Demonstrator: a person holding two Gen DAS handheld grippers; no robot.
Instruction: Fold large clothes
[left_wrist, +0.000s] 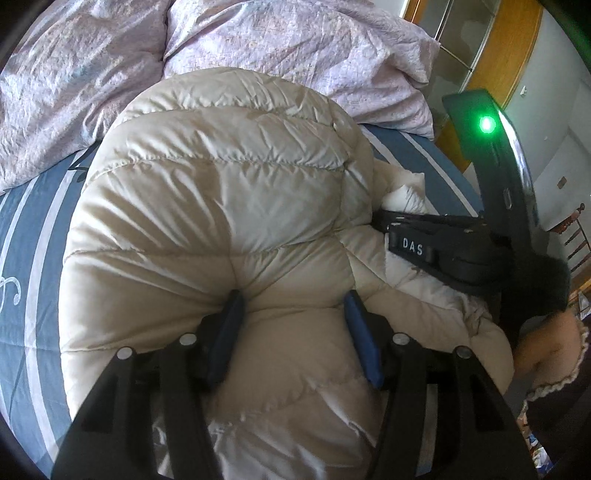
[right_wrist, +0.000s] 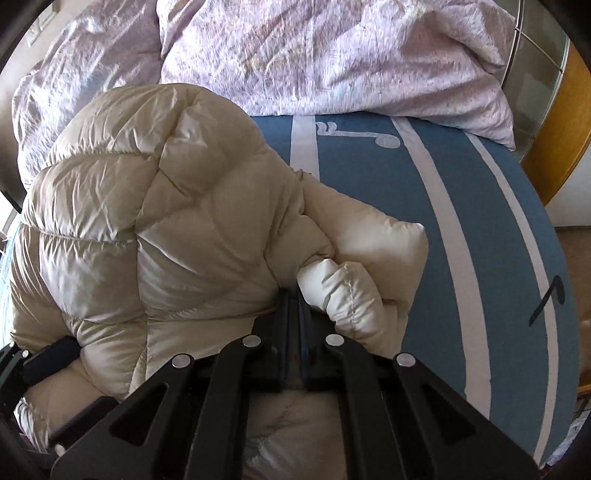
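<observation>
We see the beige down jacket (left_wrist: 221, 206) bunched at centre on the blue striped bed (right_wrist: 480, 221), lilac duvet (left_wrist: 295, 40) at twelve o'clock. Our left tongs (left_wrist: 291, 314) stand wide, pressing into the quilting. Our right tongs (right_wrist: 294, 314) are nearly closed, pinching the jacket's edge at its three o'clock side.

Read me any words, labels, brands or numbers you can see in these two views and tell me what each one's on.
"DAS": white letters on the black body of the right gripper, seen from the left wrist view.
No other readable text. The blue bedsheet with white stripes carries only white swirls and a dark arrow-like mark, no letters. The beige quilted puffer jacket shows no label.
</observation>
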